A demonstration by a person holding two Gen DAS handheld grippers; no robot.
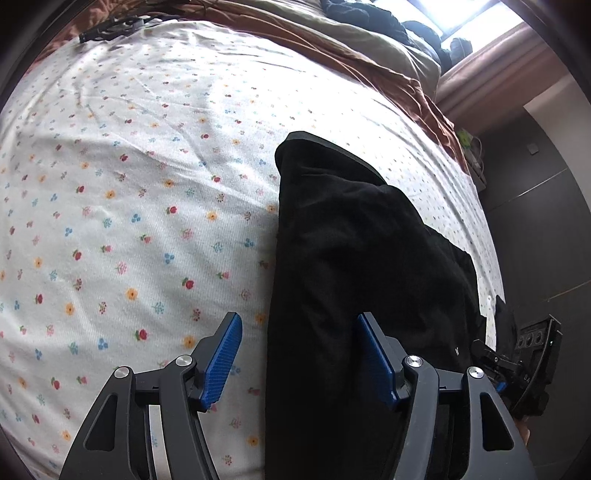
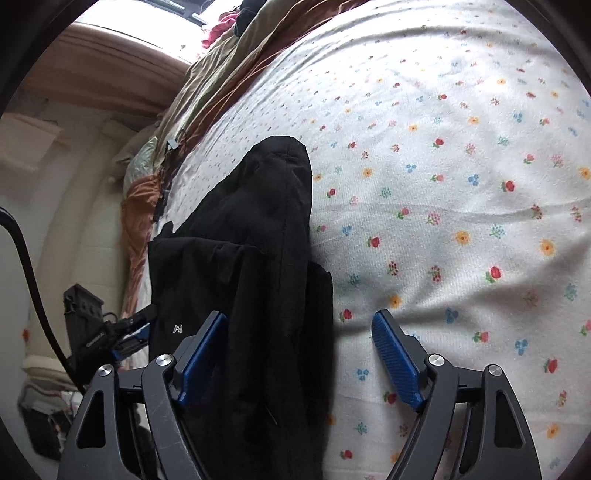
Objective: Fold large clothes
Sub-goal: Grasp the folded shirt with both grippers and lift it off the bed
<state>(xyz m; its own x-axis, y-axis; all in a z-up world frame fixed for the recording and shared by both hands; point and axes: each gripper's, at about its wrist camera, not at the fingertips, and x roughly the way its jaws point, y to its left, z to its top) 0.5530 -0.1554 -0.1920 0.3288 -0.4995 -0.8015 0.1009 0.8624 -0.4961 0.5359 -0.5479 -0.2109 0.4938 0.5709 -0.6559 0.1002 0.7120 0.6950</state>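
Note:
A black garment [image 1: 354,258] lies folded lengthwise into a long strip on the flowered white bed sheet [image 1: 147,184]. My left gripper [image 1: 299,354] is open, its blue pads astride the garment's left edge near the close end. In the right wrist view the same garment [image 2: 258,258] runs away from me over the sheet [image 2: 443,184]. My right gripper [image 2: 299,354] is open, its left pad over the black cloth and its right pad over the sheet. Neither gripper holds cloth. Each gripper shows at the edge of the other's view: the right one [image 1: 532,354], the left one [image 2: 96,339].
A brown and beige quilt [image 1: 351,48] is bunched along the far side of the bed, with dark clothes [image 1: 388,18] on it under a bright window. A black object [image 1: 110,27] lies at the far corner of the sheet. The bed edge drops to a dark floor [image 1: 535,221].

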